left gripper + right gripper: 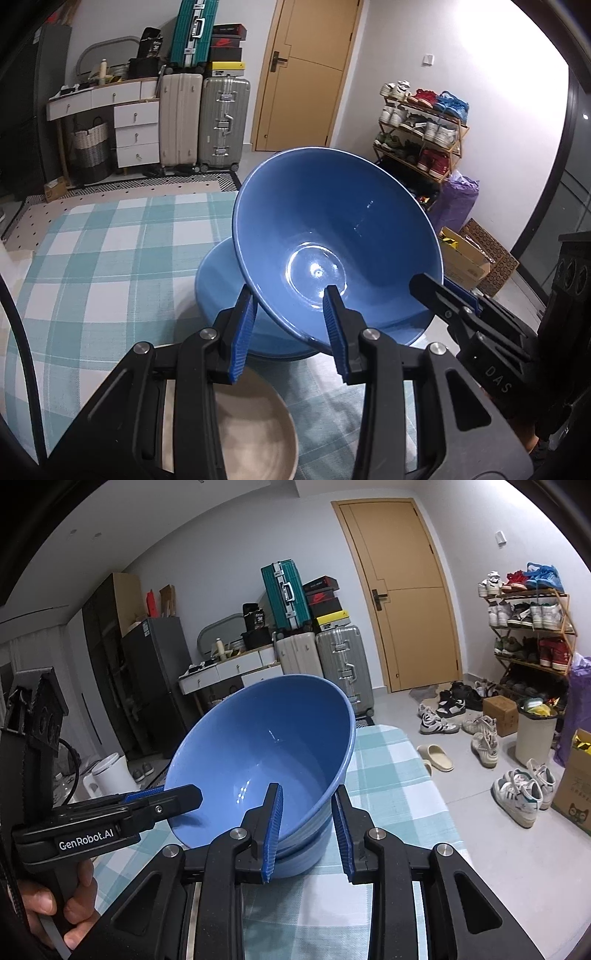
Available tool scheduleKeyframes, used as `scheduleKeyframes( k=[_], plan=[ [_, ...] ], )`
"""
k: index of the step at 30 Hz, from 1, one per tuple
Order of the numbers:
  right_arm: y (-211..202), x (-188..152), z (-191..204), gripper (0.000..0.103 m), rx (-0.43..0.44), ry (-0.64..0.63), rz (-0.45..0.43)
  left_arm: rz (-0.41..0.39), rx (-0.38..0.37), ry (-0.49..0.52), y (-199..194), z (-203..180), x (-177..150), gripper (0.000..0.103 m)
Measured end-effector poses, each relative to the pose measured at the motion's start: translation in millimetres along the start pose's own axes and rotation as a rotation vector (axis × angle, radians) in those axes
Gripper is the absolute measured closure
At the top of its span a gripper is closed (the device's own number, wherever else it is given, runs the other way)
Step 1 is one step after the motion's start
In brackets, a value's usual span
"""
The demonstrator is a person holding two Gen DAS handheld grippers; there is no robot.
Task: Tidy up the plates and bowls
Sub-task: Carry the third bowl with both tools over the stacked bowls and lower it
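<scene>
- Counter [110, 236] carries a teal-and-white checked cloth; dishes sit near its right-hand side.
- Blue bowl [332, 236] is tilted steeply, mouth facing the near side, lifted over a second blue bowl [218, 273] that sits upright on the cloth. Lower edge of the tilted one is just above or touching the lower one; can't tell which.
- Beige bowl [255, 424] sits nearest, close under the left tool's body, just beside the blue stack.
- Left tool [291, 328]: fingers straddle the near rim of the tilted blue bowl, one outside the wall, one inside, clamped on it.
- Right tool [306, 830]: fingers straddle the same bowl's rim on its right side, one inside, one outside. Outer pad looks slightly off the wall; grip unclear.
- A hand [62, 904] wraps the left tool's handle, seen from the right wrist view.
</scene>
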State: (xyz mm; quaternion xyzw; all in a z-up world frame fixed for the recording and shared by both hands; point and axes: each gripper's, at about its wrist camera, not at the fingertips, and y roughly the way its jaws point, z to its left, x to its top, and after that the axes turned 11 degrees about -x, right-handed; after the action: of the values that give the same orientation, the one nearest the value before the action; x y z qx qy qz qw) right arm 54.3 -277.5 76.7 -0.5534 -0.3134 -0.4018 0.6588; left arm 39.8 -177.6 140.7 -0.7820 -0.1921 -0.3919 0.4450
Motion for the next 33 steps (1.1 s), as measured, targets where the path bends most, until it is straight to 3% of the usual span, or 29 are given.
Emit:
scheduleKeyframes(
  k=[13, 33],
  plan=[
    [32, 2, 28, 0.075, 0.010, -0.062, 0.048, 0.018, 0.039, -0.038, 9, 24, -4, 0.069],
    [65, -7, 52, 0.075, -0.048, -0.135, 0.114, 0.093, 0.072, -0.046, 53, 58, -10, 0.069]
  ],
)
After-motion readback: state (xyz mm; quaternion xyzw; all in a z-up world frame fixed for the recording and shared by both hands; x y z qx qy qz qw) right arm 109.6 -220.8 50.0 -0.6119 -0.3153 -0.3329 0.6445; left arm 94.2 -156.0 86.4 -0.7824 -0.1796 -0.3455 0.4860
